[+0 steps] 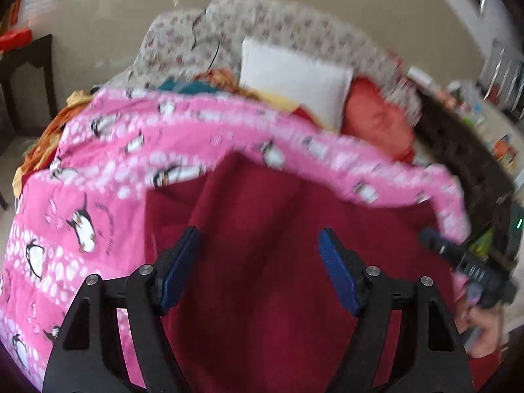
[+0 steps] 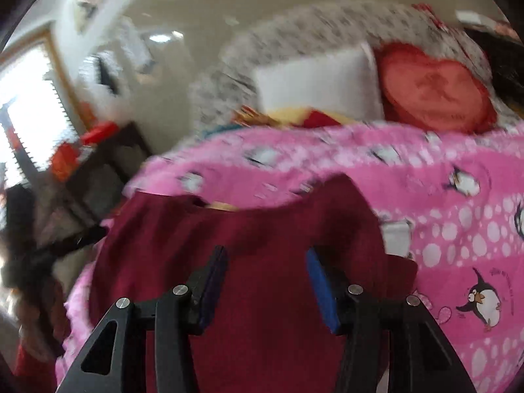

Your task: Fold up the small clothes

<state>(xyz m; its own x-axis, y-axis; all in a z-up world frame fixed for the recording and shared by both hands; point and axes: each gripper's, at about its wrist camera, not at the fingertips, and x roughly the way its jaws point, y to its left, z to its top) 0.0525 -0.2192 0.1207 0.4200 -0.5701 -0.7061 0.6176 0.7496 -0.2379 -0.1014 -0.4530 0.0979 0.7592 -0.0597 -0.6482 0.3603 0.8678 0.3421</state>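
Observation:
A dark red garment [image 1: 262, 229] lies spread on a pink penguin-print blanket [image 1: 82, 196]. My left gripper [image 1: 258, 239] is open above the garment, with nothing between its blue pads. The other gripper shows at the right edge of the left wrist view [image 1: 465, 262]. In the right wrist view the same red garment [image 2: 262, 294] lies on the pink blanket [image 2: 458, 229]. My right gripper [image 2: 267, 258] is open just above the cloth. Both views are motion-blurred.
Behind the blanket lie a white pillow [image 1: 294, 75], a red heart-shaped cushion [image 2: 435, 88], a floral cover [image 1: 278, 26] and a heap of coloured clothes [image 1: 213, 82]. A dark wooden side table [image 2: 108, 163] stands to the left. A shiny tiled floor lies beyond.

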